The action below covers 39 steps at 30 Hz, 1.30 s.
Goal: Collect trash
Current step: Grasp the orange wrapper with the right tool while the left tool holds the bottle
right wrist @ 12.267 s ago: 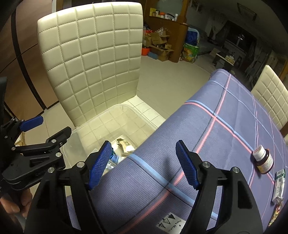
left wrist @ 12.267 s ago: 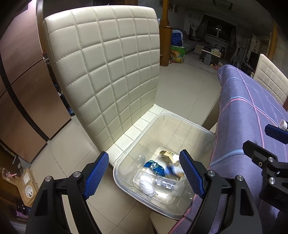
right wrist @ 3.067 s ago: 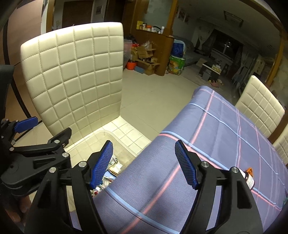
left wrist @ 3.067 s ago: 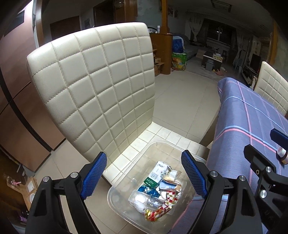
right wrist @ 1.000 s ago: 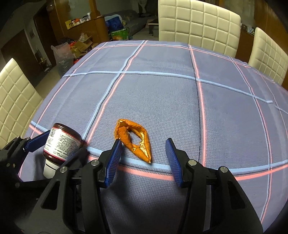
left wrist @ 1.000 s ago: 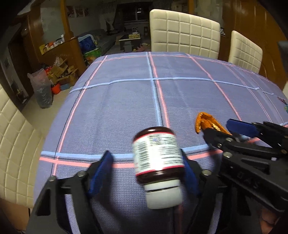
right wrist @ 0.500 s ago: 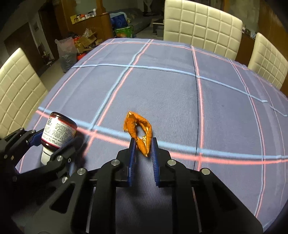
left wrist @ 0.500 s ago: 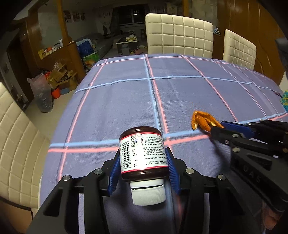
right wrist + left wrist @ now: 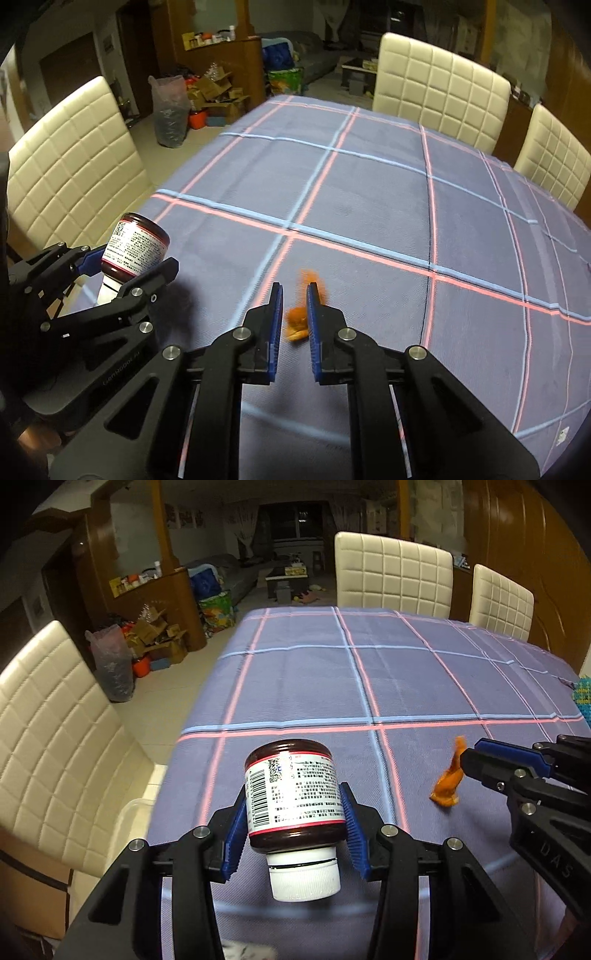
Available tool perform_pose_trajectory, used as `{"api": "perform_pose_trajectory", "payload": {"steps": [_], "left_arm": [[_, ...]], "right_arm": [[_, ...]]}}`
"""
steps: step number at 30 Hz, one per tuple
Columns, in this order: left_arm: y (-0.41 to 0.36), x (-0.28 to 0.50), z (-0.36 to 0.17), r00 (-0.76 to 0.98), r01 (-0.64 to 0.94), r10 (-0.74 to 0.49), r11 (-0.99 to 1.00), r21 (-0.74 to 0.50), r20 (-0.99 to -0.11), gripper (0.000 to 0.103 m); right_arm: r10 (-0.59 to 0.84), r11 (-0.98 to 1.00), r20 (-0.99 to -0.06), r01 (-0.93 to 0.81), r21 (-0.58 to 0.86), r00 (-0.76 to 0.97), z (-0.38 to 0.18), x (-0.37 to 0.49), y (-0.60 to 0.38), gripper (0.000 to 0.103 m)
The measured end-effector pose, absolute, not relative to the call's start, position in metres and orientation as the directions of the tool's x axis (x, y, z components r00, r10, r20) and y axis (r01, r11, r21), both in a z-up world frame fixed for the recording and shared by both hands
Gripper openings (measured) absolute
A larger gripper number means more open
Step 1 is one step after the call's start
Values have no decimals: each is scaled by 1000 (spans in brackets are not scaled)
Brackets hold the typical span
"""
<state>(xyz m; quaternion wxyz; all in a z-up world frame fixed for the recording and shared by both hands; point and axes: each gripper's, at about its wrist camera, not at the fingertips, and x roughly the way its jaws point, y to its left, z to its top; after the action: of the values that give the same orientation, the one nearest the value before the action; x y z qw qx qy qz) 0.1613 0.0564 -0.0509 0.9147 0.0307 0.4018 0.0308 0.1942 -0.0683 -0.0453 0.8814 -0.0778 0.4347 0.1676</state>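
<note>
Now the left gripper [image 9: 293,834] squeezes the brown pill bottle [image 9: 293,797]; the right gripper [image 9: 295,321] pinches orange peel [image 9: 297,325]. Hold both tight and carry gently to the bin.

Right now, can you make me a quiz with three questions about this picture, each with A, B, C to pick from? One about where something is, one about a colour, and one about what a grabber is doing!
1. Where is the brown bottle?
A. Lying on the tablecloth
B. Between the left gripper's pads
C. On a chair seat

2. What colour is the bottle's cap?
A. White
B. Red
C. Green

3. What is the right gripper doing?
A. Wide open over bare cloth
B. Holding a spoon
C. Pinching the orange scrap

Answers:
1 B: the blue pads of the left gripper press both sides of the bottle.
2 A: the cap facing the camera is plain white.
3 C: the orange scrap sits between its nearly closed pads, lifted off the tablecloth.
</note>
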Motion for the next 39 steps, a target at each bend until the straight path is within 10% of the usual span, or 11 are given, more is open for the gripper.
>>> {"api": "perform_pose_trajectory", "payload": {"steps": [27, 29, 30, 32, 39], "left_arm": [[57, 160, -66, 655, -20, 67, 997, 72, -752, 45], [51, 166, -69, 652, -11, 64, 997, 74, -756, 45], [49, 170, -69, 651, -8, 63, 997, 76, -757, 45], [45, 175, -71, 649, -4, 63, 997, 79, -758, 45], [38, 184, -78, 637, 6, 57, 997, 80, -769, 45]], "right_arm": [[123, 965, -852, -262, -17, 509, -81, 210, -90, 12], [115, 967, -840, -253, -28, 531, -83, 212, -94, 29], [102, 968, -834, -247, -42, 542, -84, 211, -95, 59], [96, 971, -802, -232, -55, 590, -80, 209, -99, 87], [117, 974, -853, -227, -1, 509, -106, 223, -105, 62]]}}
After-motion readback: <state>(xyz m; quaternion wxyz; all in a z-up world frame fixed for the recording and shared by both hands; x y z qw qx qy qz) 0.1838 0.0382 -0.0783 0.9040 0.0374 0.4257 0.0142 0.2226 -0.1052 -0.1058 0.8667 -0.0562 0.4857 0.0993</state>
